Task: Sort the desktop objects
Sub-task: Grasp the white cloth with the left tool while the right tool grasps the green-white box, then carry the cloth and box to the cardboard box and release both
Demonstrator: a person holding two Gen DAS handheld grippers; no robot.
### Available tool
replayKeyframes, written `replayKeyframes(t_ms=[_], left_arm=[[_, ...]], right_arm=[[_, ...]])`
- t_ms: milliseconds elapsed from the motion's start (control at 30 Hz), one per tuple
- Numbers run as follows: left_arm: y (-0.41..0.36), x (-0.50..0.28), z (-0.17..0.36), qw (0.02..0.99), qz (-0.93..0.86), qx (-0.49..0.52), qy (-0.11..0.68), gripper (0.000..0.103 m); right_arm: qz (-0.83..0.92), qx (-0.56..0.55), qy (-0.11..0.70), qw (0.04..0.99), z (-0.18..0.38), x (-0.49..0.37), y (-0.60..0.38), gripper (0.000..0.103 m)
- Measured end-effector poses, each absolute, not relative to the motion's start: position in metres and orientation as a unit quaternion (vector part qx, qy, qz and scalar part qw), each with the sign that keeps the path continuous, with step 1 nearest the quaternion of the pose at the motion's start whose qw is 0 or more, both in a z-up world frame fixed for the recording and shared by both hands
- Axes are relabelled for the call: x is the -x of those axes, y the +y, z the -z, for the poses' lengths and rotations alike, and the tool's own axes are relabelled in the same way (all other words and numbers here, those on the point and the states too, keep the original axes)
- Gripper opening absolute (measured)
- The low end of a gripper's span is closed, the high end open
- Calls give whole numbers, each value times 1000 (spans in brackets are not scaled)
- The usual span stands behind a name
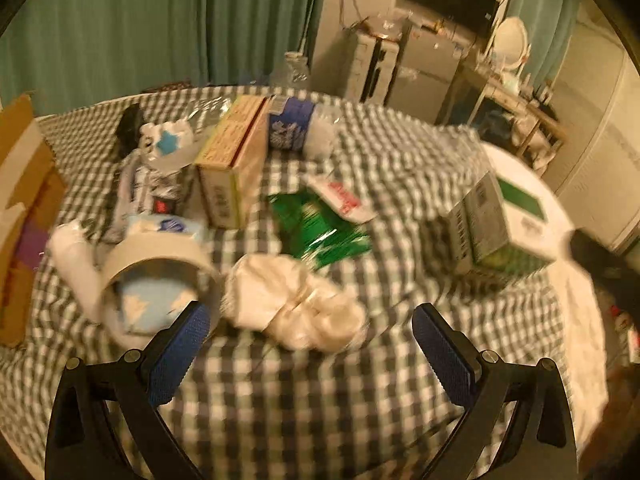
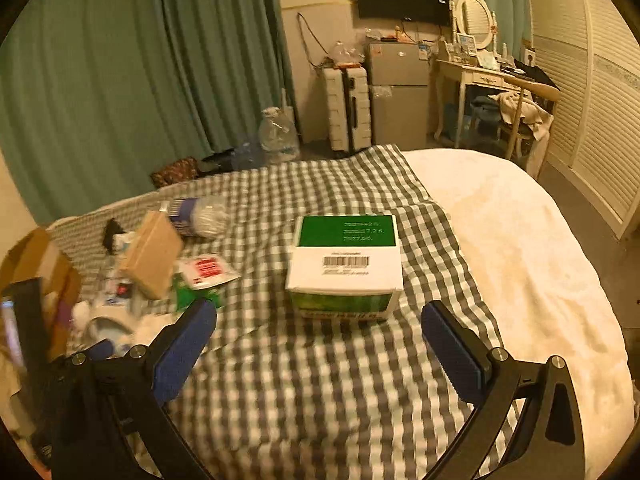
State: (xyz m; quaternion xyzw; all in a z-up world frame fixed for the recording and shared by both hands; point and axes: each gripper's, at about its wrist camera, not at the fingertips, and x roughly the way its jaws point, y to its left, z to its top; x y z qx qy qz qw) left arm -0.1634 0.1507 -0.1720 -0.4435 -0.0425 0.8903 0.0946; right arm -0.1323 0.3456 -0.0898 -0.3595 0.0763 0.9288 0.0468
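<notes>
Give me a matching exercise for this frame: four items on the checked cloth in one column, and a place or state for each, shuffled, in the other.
Things:
1. white and green box
2. plastic bottle
3. roll of tape
4. green packet

Places or states:
A. lying on its side at the far edge of the clutter
B. standing apart, ahead of the right gripper
C. flat in the middle of the cloth
D. tilted beside the left gripper, which is open

Pairs: 1-B, 2-A, 3-D, 4-C

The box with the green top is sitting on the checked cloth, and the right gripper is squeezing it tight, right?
Not quite. The box does sit on the checked cloth, but the right gripper isn't squeezing it. The right wrist view shows it wide open, short of the box.
</notes>
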Motion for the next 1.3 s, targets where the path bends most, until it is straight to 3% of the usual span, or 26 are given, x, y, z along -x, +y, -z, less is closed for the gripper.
replayKeyframes(t_ms=[433, 600, 633, 667, 700, 733, 833, 1033, 1300], left_arm=[[170, 183, 196, 91, -886, 454, 12, 103], [166, 199, 211, 93, -871, 482, -12, 103], [165, 202, 211, 92, -872, 480, -16, 99], [165, 203, 211, 88, -874, 478, -13, 88], [165, 203, 212, 82, -875, 477, -5, 81], [164, 203, 212, 77, -876, 476, 4, 68], [160, 200, 207, 85, -879, 470, 0, 46], [142, 190, 196, 106, -874, 472, -45, 31], [125, 152, 147, 146, -889, 426, -81, 30]], right_arm=[[-913, 399, 54, 73, 135, 195, 360, 103], [-900, 426, 49, 80, 150, 213, 362, 103], [-902, 421, 50, 77, 151, 213, 362, 103], [-903, 420, 47, 77, 152, 214, 362, 102], [-904, 418, 45, 78, 152, 213, 363, 93], [-906, 414, 48, 71, 151, 212, 363, 93], [-911, 405, 54, 62, 147, 199, 368, 92], [-913, 397, 78, 48, 127, 172, 372, 92], [-925, 373, 70, 33, 91, 130, 357, 92]])
